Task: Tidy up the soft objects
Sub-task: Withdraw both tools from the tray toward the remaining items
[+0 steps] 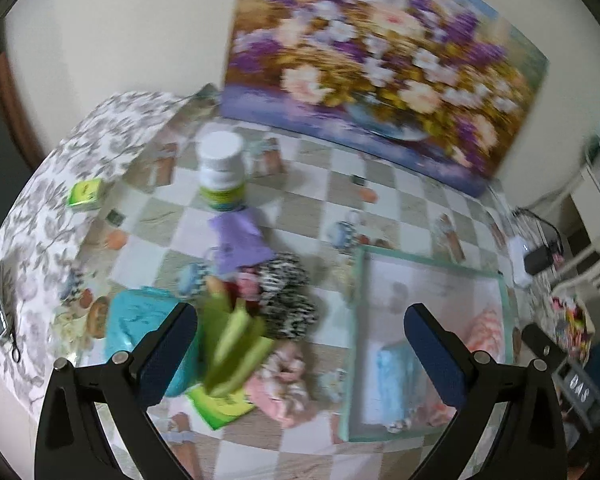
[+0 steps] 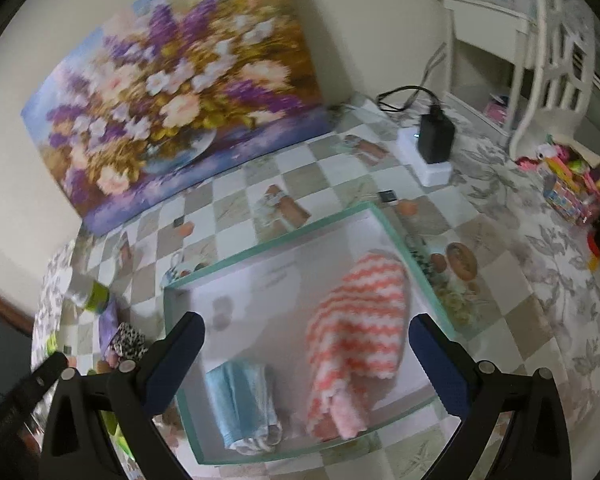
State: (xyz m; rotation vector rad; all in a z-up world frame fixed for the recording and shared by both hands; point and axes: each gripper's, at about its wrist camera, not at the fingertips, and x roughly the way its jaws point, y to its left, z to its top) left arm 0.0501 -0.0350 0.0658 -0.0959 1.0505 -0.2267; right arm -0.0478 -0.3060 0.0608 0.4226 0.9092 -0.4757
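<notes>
1. The left tool (image 1: 300, 344) has its fingers spread wide with nothing between them. It hangs over a heap of unsorted soft things: a green felt piece (image 1: 236, 352), a pink crumpled cloth (image 1: 284, 392), a teal pouch (image 1: 140, 328) and a black-and-white patterned fabric roll (image 1: 288, 296).
2. The right tool (image 2: 306, 364) is likewise spread and empty. It is above the shallow green-rimmed white tray (image 2: 284, 230).
3. In the tray lie a folded light-blue cloth (image 2: 244, 404) and an orange-and-white zigzag fleece towel (image 2: 360, 332), side by side; these look already sorted.
4. Farther along the checked tabletop (image 1: 316, 184) stands a white-lidded bottle (image 1: 222, 168), a hard thing, probably left out on purpose.
5. A flower painting (image 2: 172, 108) leans on the wall at the far edge.
</notes>
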